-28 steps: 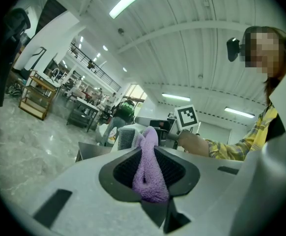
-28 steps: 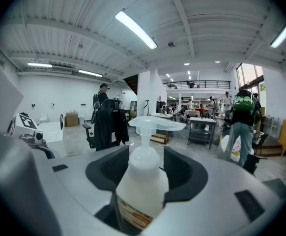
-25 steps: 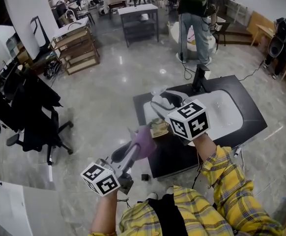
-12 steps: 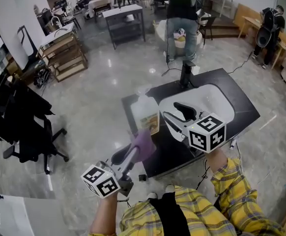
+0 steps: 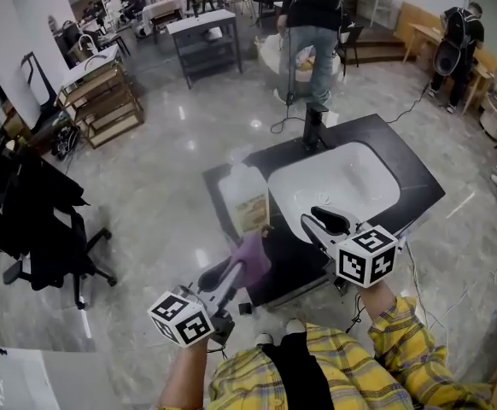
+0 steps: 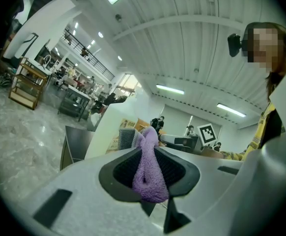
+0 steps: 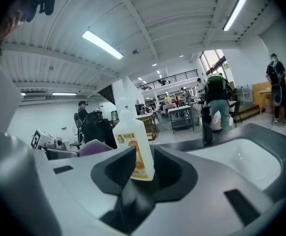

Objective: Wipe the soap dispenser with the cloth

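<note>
Counts: 1 dispenser (image 5: 244, 196); 1 cloth (image 5: 250, 256); 1 sink (image 5: 342, 186); 1 faucet (image 5: 314, 126); 2 grippers; all on or over 1 black counter (image 5: 406, 186).

Dispenser: upright at the counter's left end, between the left edge and the sink's left rim; label faces the front edge.

Left gripper (image 5: 238, 269): fingers clamped on the purple cloth, which is bunched between the pads and sticks out past the tips; it sits at the counter's front-left corner, just in front of the dispenser; cloth-to-bottle contact can't be told.

Right gripper (image 5: 317, 223): over the counter's front edge at the sink's front rim, well right of the dispenser; jaws have just been closing and stand partly apart; nothing between the pads; in the right gripper view the dispenser (image 7: 133, 146) lines up with the gap but stands beyond the tips.

Edges and room: the sink takes the middle and right of the counter; the faucet stands at the far edge; the dispenser has only a narrow black strip on either side; open floor left of the counter; 1 chair (image 5: 43, 229) well off to the left; 1 person (image 5: 310, 32) stands beyond the far edge; cables on the floor there.
</note>
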`<state>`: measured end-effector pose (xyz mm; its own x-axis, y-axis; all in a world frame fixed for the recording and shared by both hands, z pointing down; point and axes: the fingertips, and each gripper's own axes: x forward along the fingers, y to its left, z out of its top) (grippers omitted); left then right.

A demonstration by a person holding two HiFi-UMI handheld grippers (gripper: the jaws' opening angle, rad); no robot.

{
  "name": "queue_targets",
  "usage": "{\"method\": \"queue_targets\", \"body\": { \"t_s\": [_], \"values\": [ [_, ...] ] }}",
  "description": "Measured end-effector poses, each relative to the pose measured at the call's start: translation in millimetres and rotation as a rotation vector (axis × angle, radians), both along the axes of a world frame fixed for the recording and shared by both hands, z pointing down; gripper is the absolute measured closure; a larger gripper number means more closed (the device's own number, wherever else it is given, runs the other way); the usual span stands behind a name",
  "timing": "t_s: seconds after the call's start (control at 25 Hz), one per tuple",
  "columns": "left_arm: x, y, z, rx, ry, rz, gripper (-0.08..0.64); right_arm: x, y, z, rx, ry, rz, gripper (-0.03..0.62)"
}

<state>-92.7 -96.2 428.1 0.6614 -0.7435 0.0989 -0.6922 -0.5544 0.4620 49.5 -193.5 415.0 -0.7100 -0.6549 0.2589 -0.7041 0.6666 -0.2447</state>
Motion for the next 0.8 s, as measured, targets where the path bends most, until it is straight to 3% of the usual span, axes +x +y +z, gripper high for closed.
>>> {"method": "queue_targets", "body": {
  "t_s": [0.6,0.8],
  "values": [
    [-9,25,36,-0.093,0.014,-0.036,0.494,-3,43,53,-0.125,-0.019,0.009,0.567],
    [-12,31,51,-0.118,-0.012,-0.049,0.494,-6,49,63,-0.151,-0.021,0.001,0.575]
  ]
}}
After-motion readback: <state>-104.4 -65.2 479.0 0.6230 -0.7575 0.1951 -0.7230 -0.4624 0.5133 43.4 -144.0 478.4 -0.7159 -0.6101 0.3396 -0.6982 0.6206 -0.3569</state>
